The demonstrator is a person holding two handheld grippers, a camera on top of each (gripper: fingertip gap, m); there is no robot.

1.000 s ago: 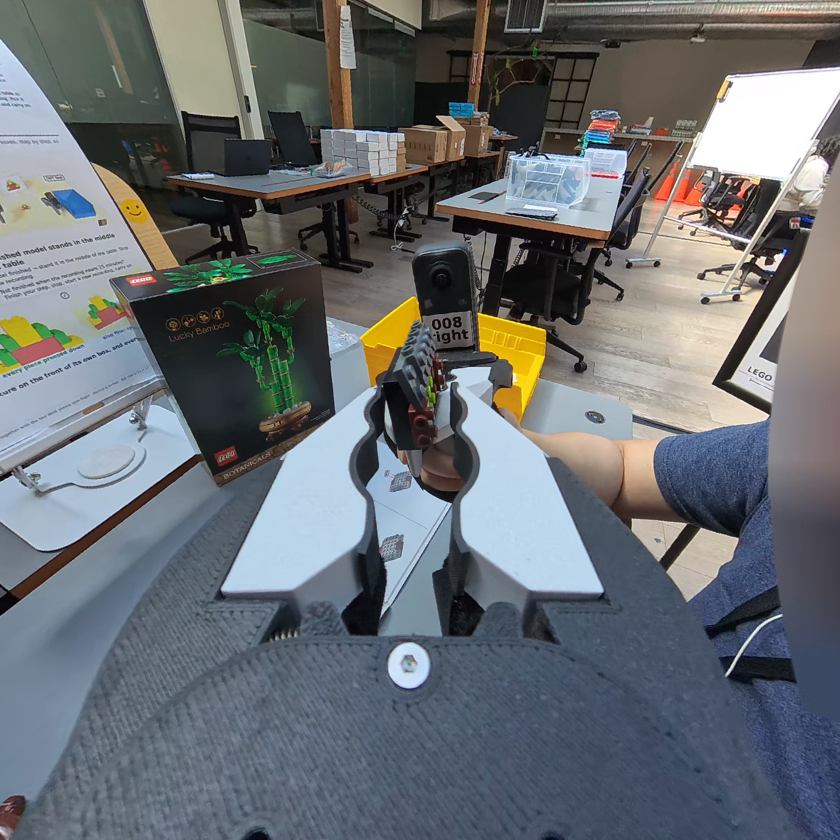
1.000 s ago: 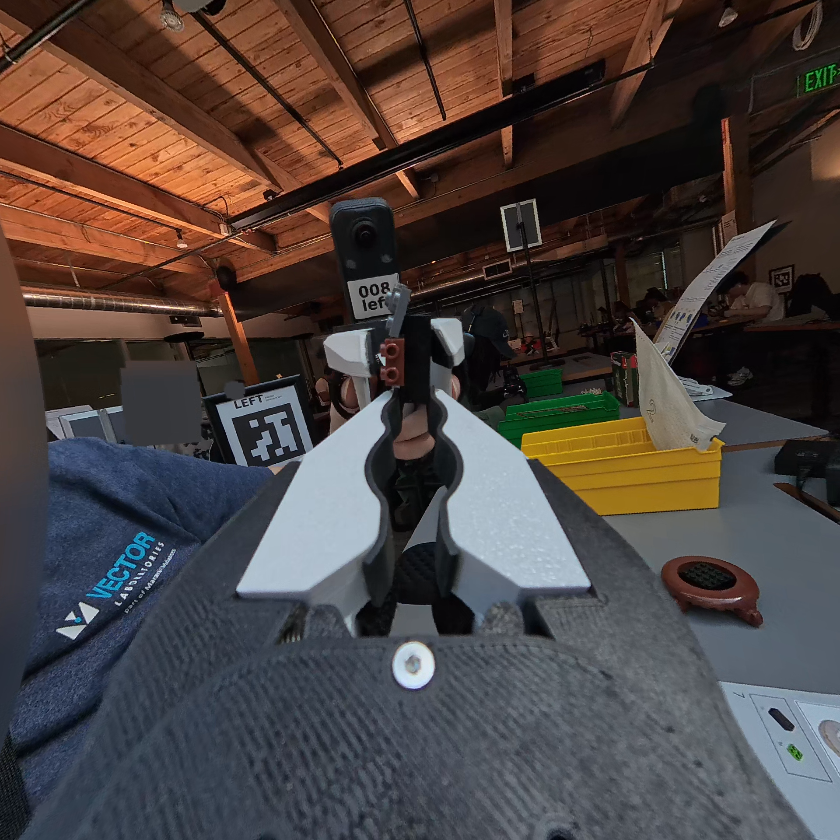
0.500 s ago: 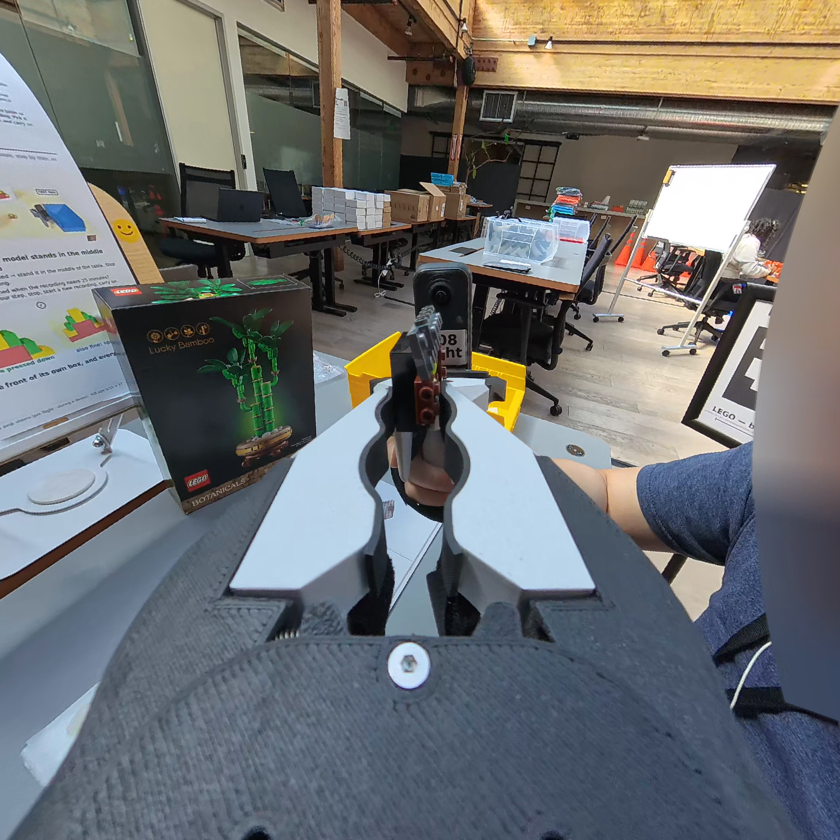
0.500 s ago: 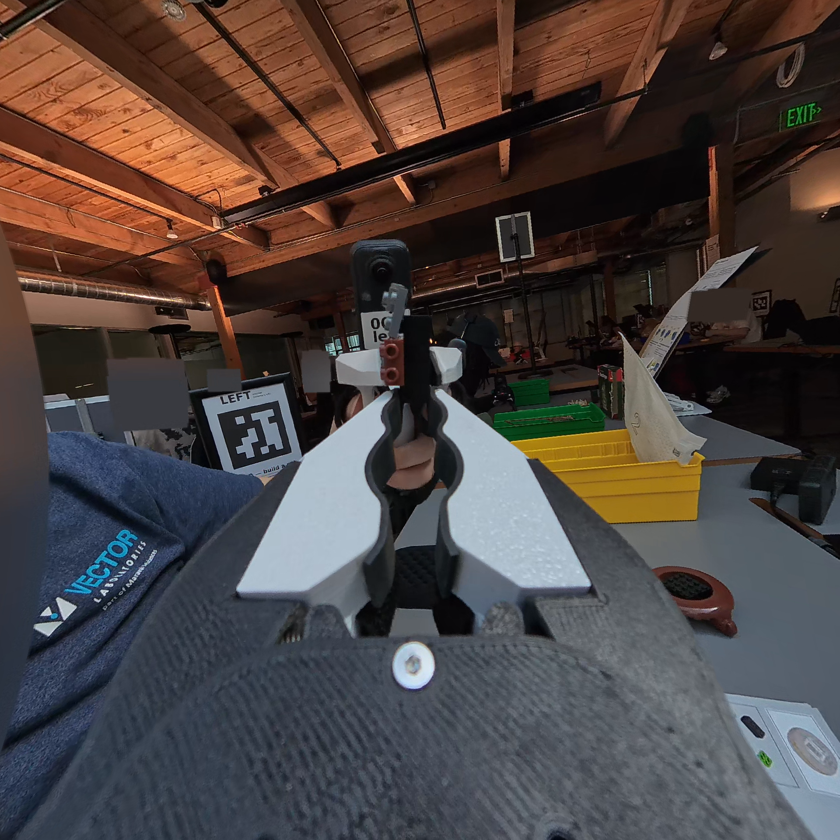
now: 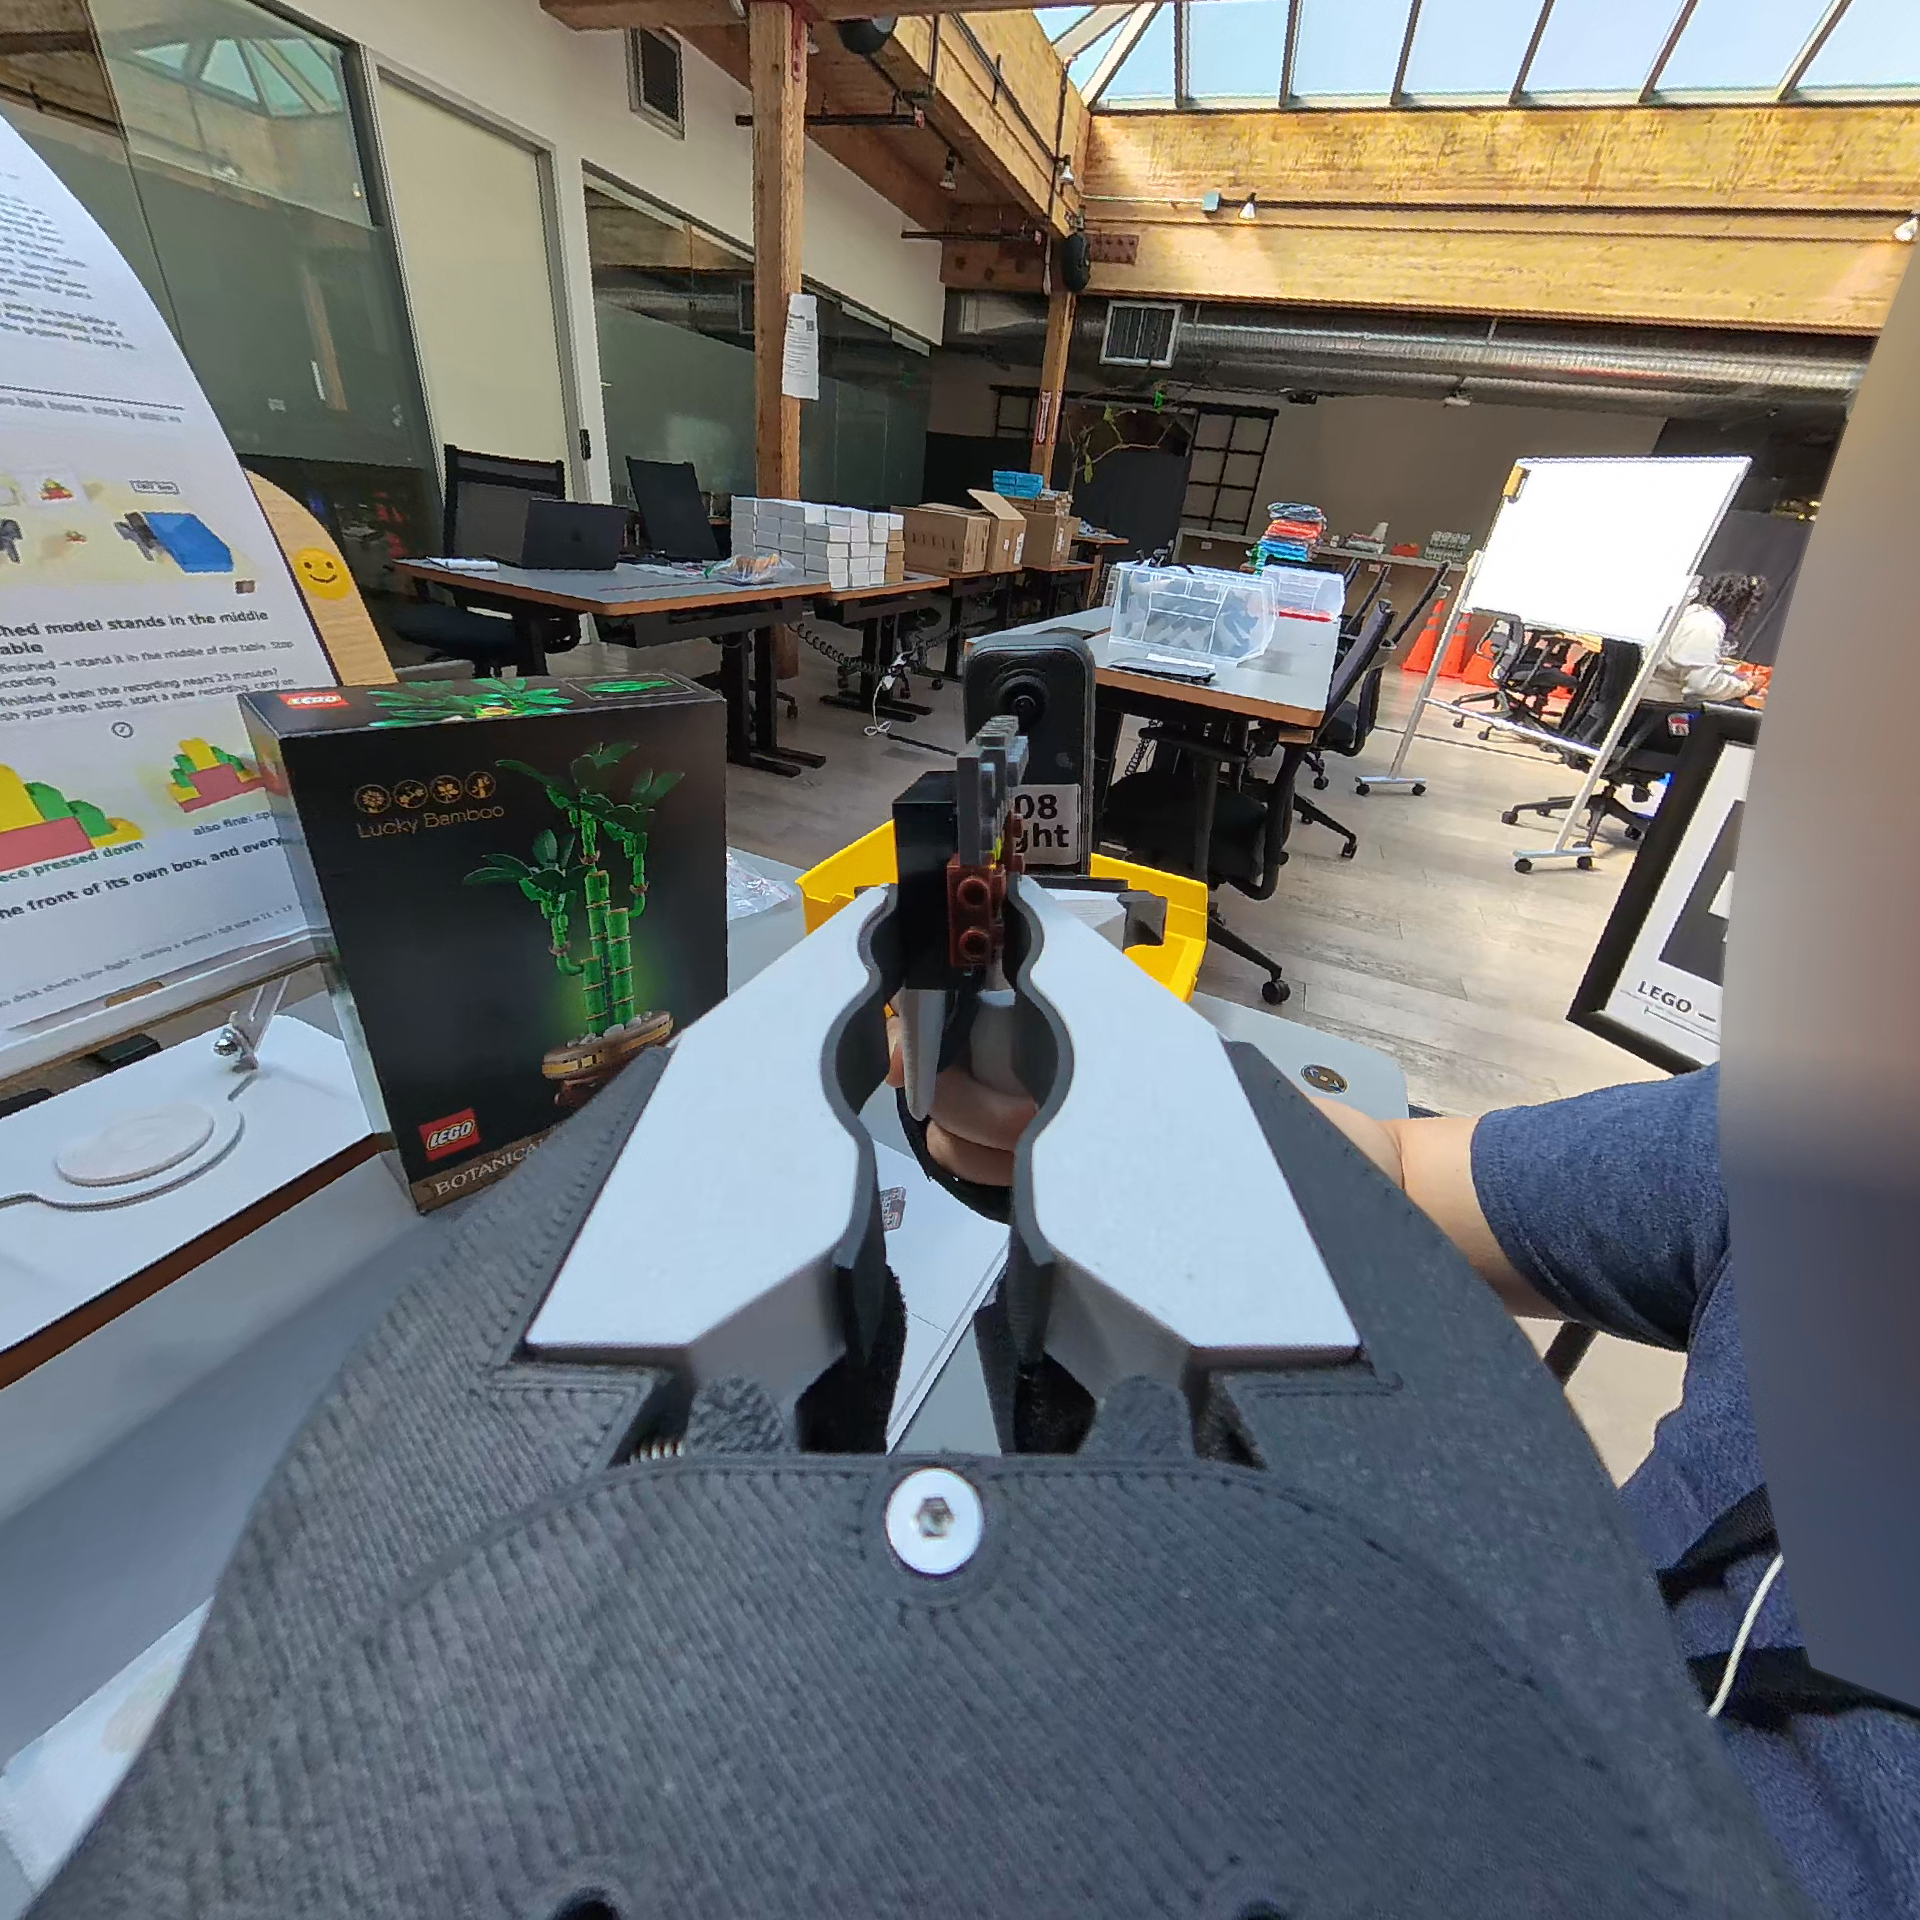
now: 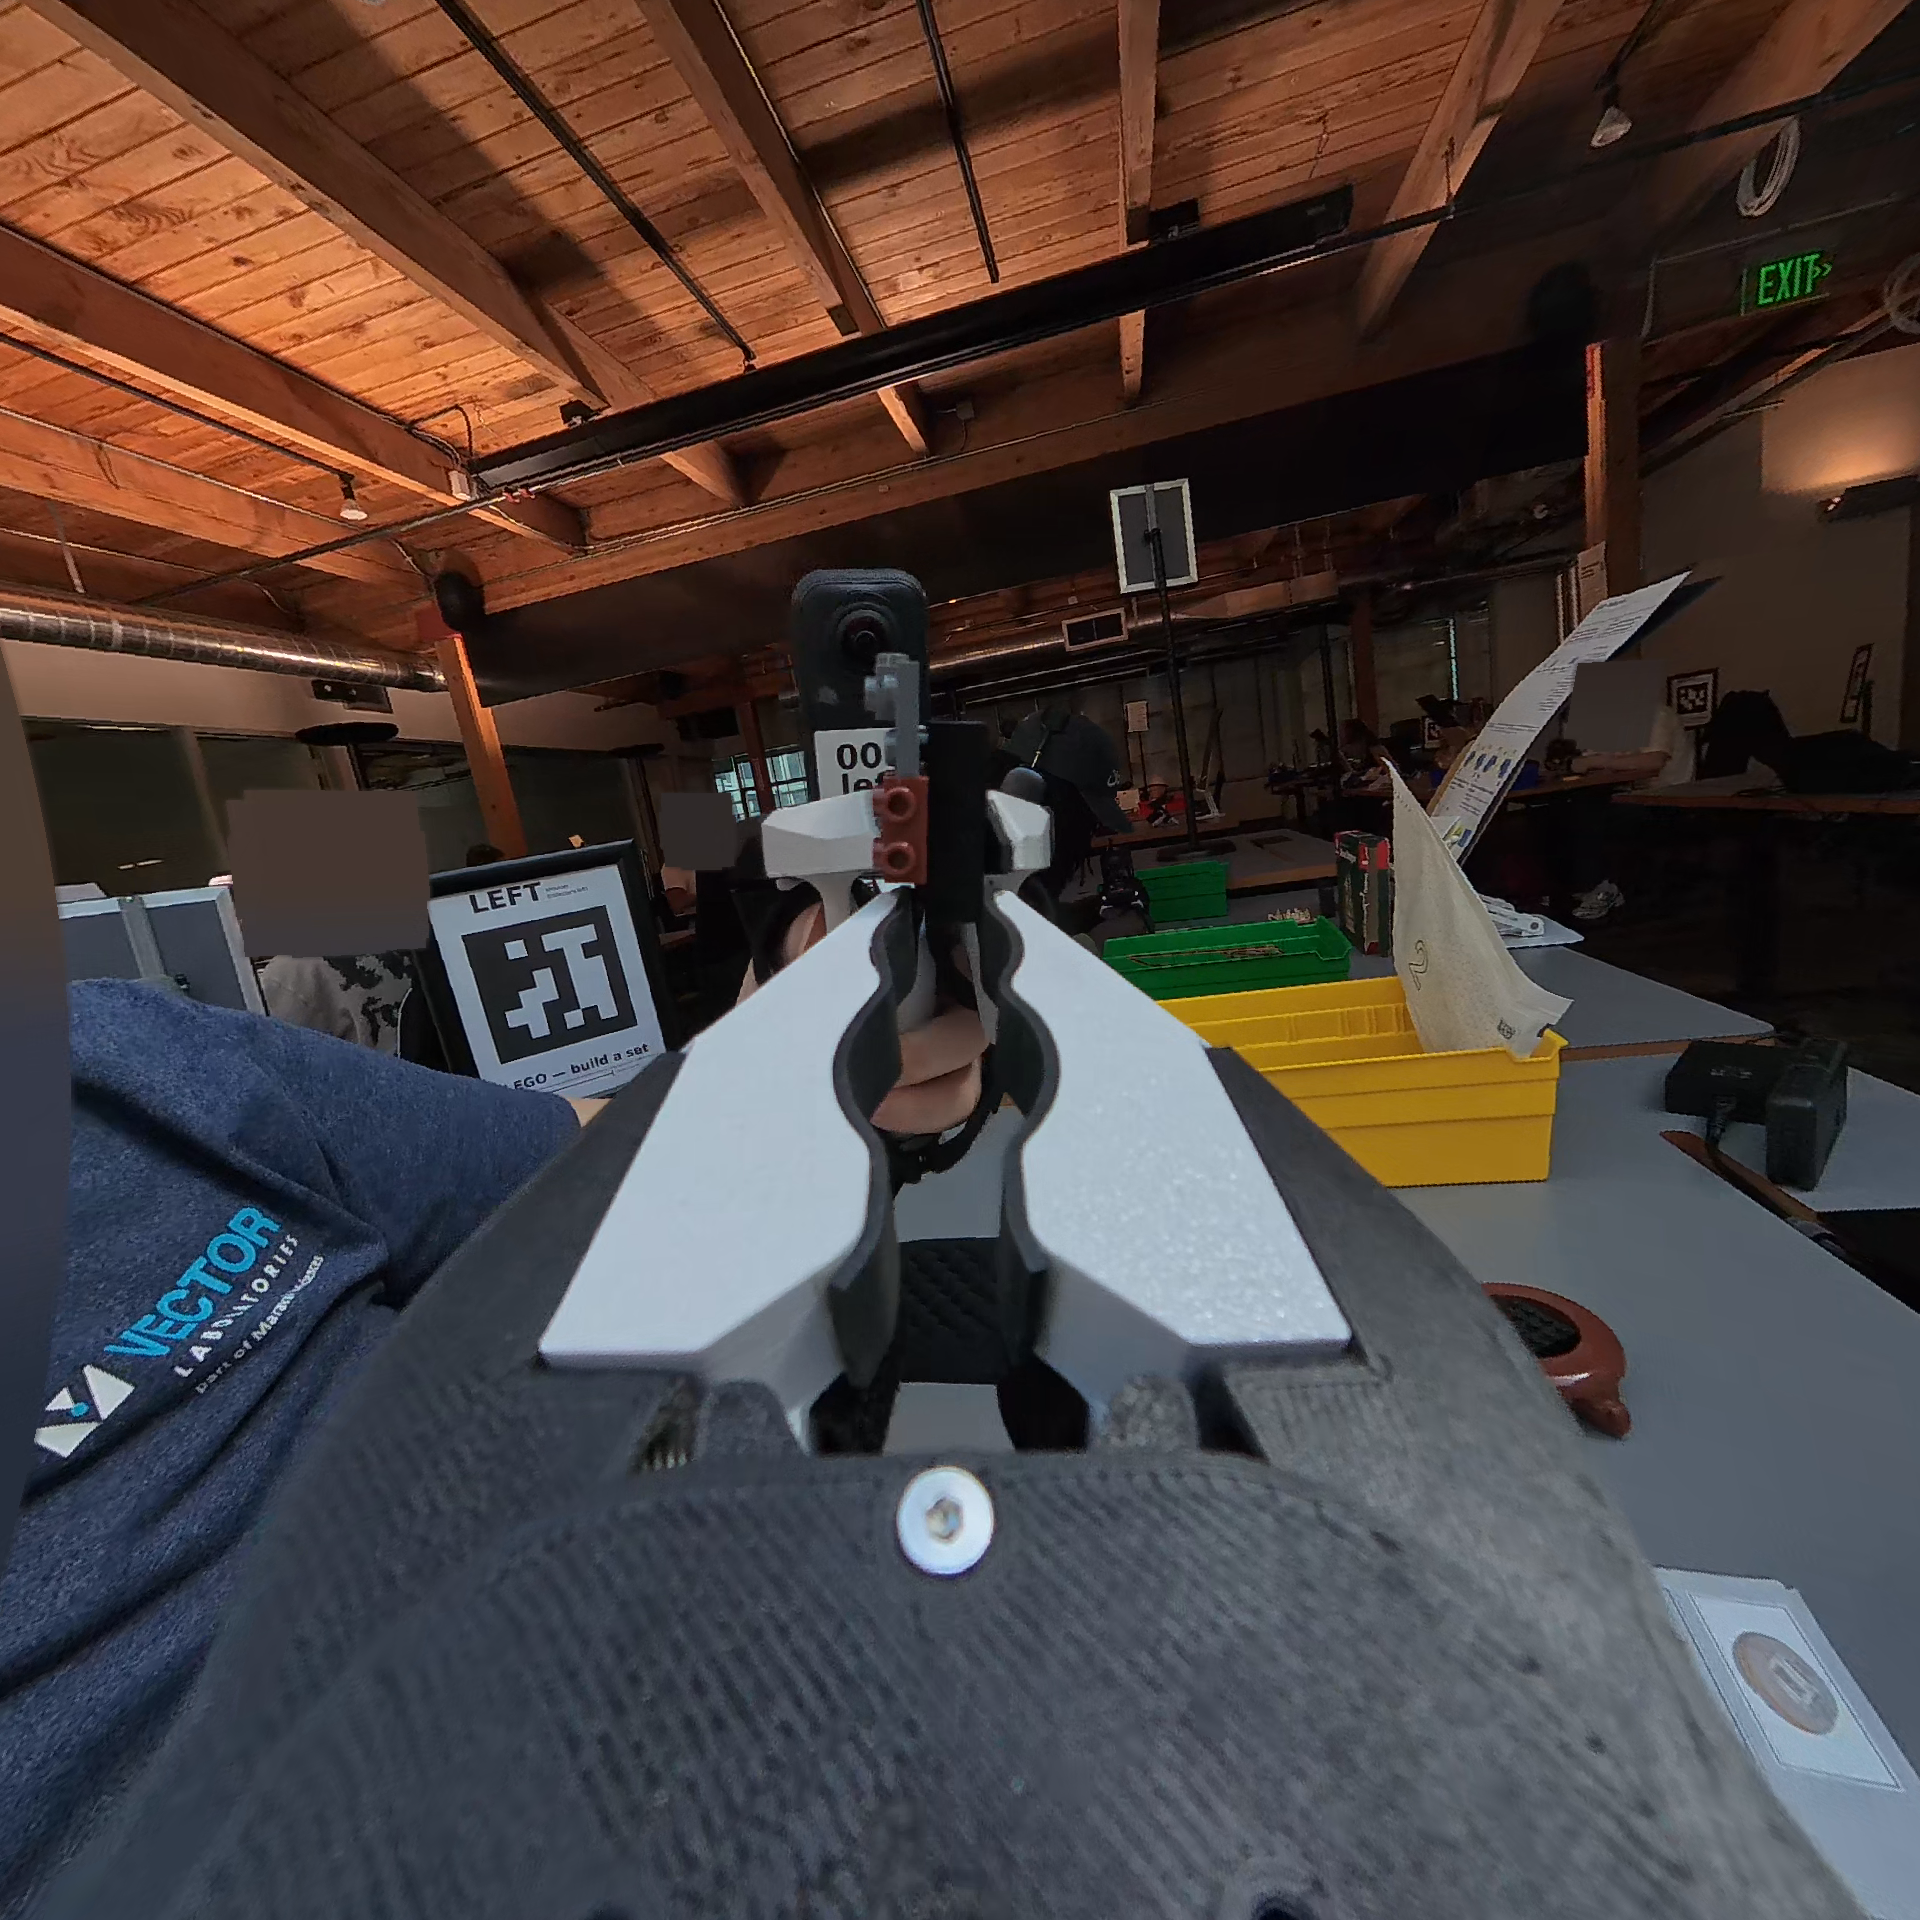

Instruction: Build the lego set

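Note:
A small lego assembly (image 5: 971, 894) of a black block, a grey studded plate and a reddish-brown brick is held up in the air between my two grippers, which face each other. My left gripper (image 5: 951, 920) is shut on its lower part. In the right wrist view the same assembly (image 6: 935, 821) stands upright at the tips of my right gripper (image 6: 940, 909), which is also shut on it. The right gripper's camera (image 5: 1029, 707) shows just behind the assembly, and the left gripper's white fingers (image 6: 821, 847) show behind it in the right wrist view.
The dark lego set box (image 5: 499, 935) stands on the grey table at the left, next to an instruction sheet on a stand (image 5: 104, 644). A yellow bin (image 6: 1382, 1081) holds a paper bag (image 6: 1455, 935). A round brown lego base (image 6: 1558, 1345) lies at the right. A booklet (image 5: 935, 1309) lies below the grippers. Left and right tips are no more than a few centimetres apart.
Both grippers have lifted and tilted upward with the assembly. The assembly has turned from leaning left to standing nearly upright between the fingertips.

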